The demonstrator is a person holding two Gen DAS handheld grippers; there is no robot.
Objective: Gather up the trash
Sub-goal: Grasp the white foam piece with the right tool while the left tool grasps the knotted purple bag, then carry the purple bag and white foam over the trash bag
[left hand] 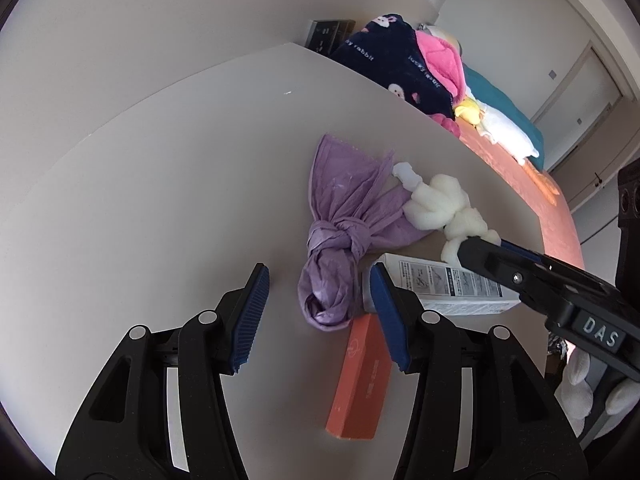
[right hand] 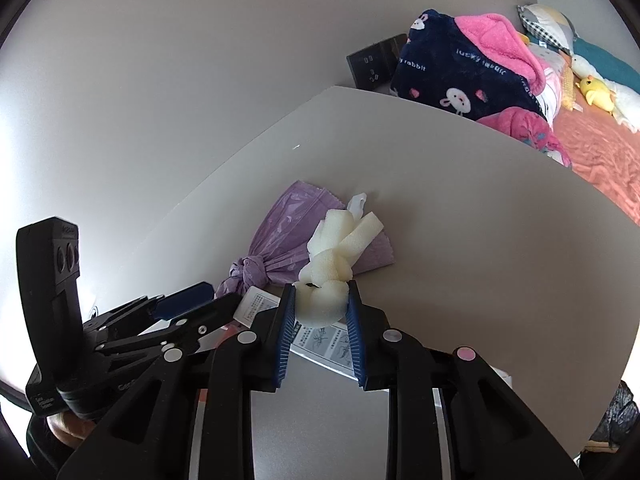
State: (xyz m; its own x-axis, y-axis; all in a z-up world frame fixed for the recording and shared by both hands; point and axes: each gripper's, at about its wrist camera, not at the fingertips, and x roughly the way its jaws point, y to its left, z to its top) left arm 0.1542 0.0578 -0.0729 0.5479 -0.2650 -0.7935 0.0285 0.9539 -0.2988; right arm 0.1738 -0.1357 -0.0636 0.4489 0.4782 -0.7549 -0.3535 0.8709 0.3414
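Observation:
On the grey table [left hand: 160, 200] lies a knotted purple plastic bag [left hand: 344, 200], seen also in the right wrist view [right hand: 280, 216]. Knotted white foam [left hand: 440, 200] lies against it. My right gripper [right hand: 321, 296] is shut on the foam [right hand: 340, 240], its blue pads pressing both sides. A white printed box [left hand: 440, 284] and an orange box [left hand: 360, 380] lie beside the bag's lower end. My left gripper [left hand: 319, 276] hovers open over that end, pads apart and pressing nothing. Its right finger covers the white box's corner.
Beyond the table's far edge is a bed [right hand: 600, 152] with a navy rabbit blanket [right hand: 460, 72], pink fleece and soft toys [left hand: 500, 128]. A dark wall socket [right hand: 372, 64] sits at the table's back corner. A door [left hand: 584, 80] is at the far right.

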